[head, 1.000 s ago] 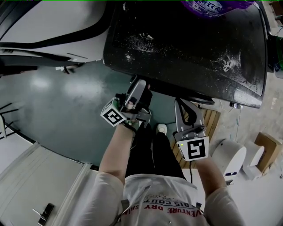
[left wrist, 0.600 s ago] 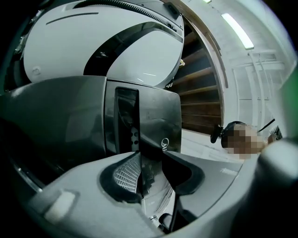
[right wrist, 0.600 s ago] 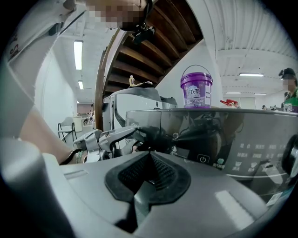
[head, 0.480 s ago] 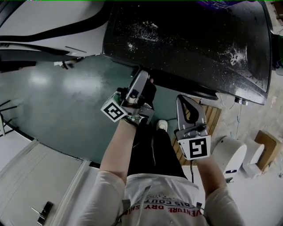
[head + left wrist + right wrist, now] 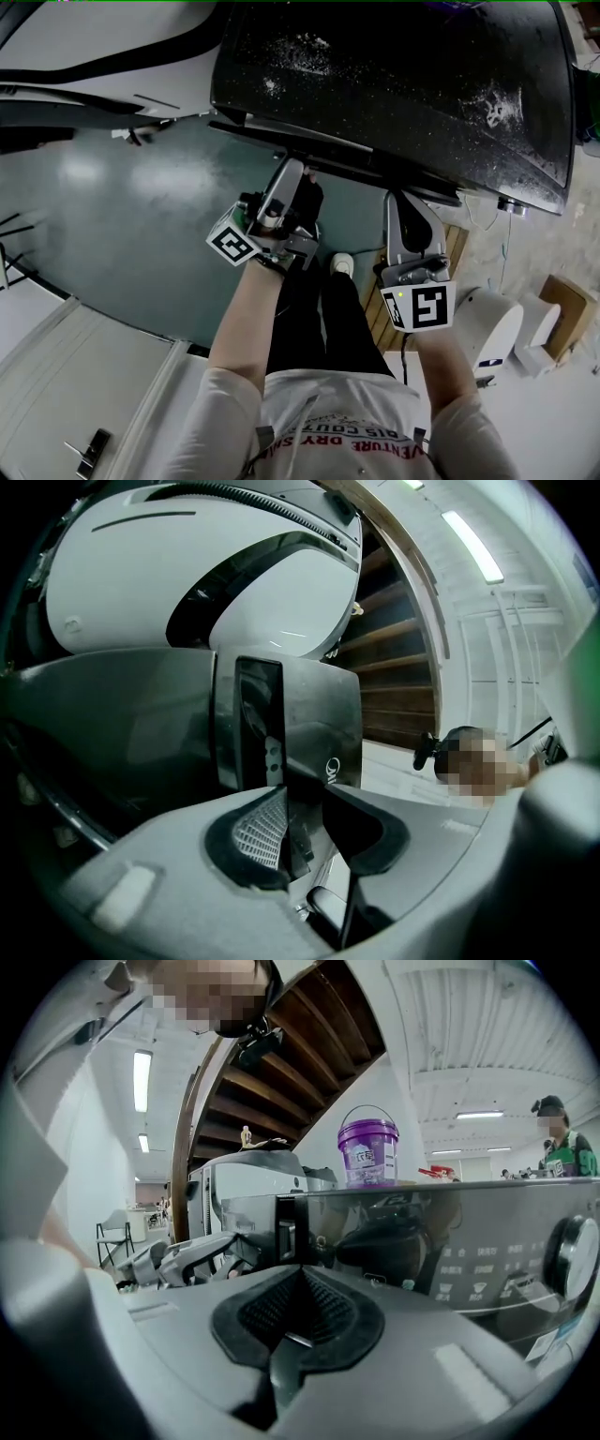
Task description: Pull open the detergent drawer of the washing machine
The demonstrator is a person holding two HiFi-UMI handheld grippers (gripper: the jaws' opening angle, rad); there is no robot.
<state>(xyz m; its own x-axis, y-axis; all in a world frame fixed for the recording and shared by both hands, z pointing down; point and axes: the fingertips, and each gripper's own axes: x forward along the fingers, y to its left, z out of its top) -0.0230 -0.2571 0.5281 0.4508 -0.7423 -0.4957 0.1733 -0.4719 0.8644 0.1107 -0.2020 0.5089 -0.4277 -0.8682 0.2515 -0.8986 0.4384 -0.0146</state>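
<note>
since the detergent drawer (image 5: 258,731) sits at the left end of the washing machine (image 5: 403,84) front, just under the lip of its dark top, the left gripper (image 5: 305,794) reaches it angled upward from below; its jaws have just been closing and now stand narrow, with the drawer's dark handle edge caught between the pads, which reads as a grip made ready for pulling. the right gripper (image 5: 300,1288) has its jaws pressed together on nothing and hangs roughly level before the control panel, near the left one but apart from it, probably parked out of the way. the overhanging top edge lies just above the left jaws, so little room to lift; back toward the person the green floor (image 5: 122,216) is bare, and a straight pull looks unobstructed. the purple tub (image 5: 367,1147) stands on the top, away from the drawer
</note>
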